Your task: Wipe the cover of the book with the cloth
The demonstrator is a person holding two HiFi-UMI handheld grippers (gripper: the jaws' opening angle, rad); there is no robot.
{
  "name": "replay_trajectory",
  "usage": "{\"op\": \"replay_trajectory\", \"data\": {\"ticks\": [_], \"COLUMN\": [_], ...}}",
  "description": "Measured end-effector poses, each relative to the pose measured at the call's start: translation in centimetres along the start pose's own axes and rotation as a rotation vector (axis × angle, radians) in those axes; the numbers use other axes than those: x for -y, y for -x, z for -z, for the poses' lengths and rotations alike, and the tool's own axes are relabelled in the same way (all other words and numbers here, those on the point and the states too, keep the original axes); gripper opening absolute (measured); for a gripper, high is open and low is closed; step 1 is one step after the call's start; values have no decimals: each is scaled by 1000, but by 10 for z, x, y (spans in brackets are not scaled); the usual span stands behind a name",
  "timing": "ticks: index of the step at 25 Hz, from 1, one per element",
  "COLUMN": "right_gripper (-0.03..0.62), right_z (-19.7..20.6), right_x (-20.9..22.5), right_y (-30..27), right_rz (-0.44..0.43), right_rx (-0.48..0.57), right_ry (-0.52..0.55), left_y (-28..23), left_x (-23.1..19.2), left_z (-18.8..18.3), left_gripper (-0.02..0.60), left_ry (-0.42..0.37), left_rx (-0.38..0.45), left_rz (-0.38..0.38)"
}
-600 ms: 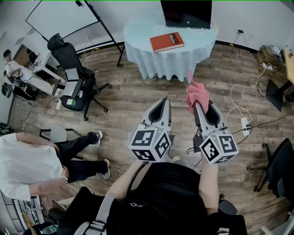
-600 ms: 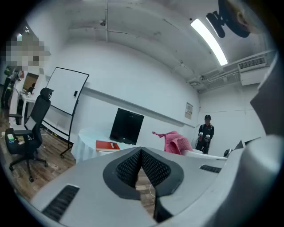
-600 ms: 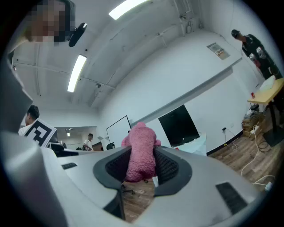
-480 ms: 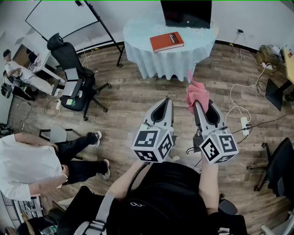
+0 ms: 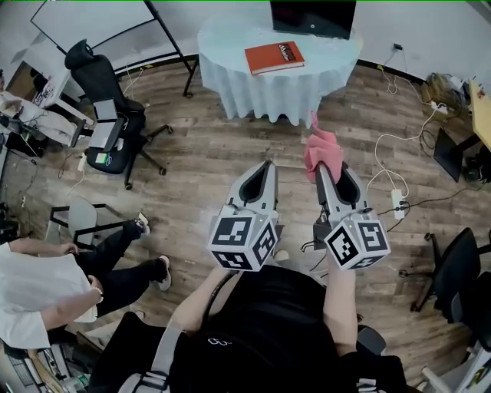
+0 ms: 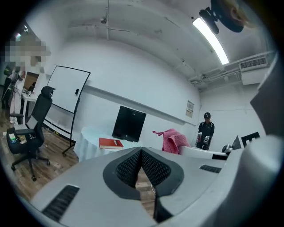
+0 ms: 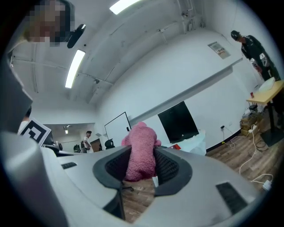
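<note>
The red rectangular book (image 5: 274,57) lies on the round pale-draped worktop (image 5: 230,42), well ahead of both grippers, long axis sideways. The right gripper (image 5: 331,170) pinches a fluffy pink cloth (image 5: 322,147); the left gripper (image 5: 265,167) is pressed together, empty.

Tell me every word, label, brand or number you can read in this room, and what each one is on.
Nothing here can be read letter for letter.
book: white lettering on the red cover, too blurred to read.
monitor: small pale logo on the lower frame, too small to read.
wall notice: print too small to read.
marker cubes: black-and-white square patterns only, no words.
</note>
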State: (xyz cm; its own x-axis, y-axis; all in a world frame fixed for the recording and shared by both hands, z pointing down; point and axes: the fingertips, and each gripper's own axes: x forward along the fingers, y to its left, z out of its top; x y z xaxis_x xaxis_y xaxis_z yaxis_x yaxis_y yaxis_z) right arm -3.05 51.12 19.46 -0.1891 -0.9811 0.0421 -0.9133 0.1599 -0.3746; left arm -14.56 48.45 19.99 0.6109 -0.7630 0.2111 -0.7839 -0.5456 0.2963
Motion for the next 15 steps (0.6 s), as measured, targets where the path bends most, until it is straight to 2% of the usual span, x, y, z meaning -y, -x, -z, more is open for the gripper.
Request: {"op": "replay_trajectory", "data": {"ticks": [5, 10, 15], "right_gripper": [152, 152, 152], "right_z": [29, 47, 66], "right_x": [0, -19, -45], "right_y": [-24, -70, -127], "right_rz": [14, -9, -42], "right_rx": [-74, -126, -192], "right_ry": [-5, -10, 0], "left_y": [-6, -17, -30], "left_x": [-23, -64, -115], "left_z": [19, 9, 11], "left_gripper": [11, 11, 11], "left_ry": [41, 62, 121], "left_rx": [-59, -57, -98], "left_rz": [0, -5, -28]}}
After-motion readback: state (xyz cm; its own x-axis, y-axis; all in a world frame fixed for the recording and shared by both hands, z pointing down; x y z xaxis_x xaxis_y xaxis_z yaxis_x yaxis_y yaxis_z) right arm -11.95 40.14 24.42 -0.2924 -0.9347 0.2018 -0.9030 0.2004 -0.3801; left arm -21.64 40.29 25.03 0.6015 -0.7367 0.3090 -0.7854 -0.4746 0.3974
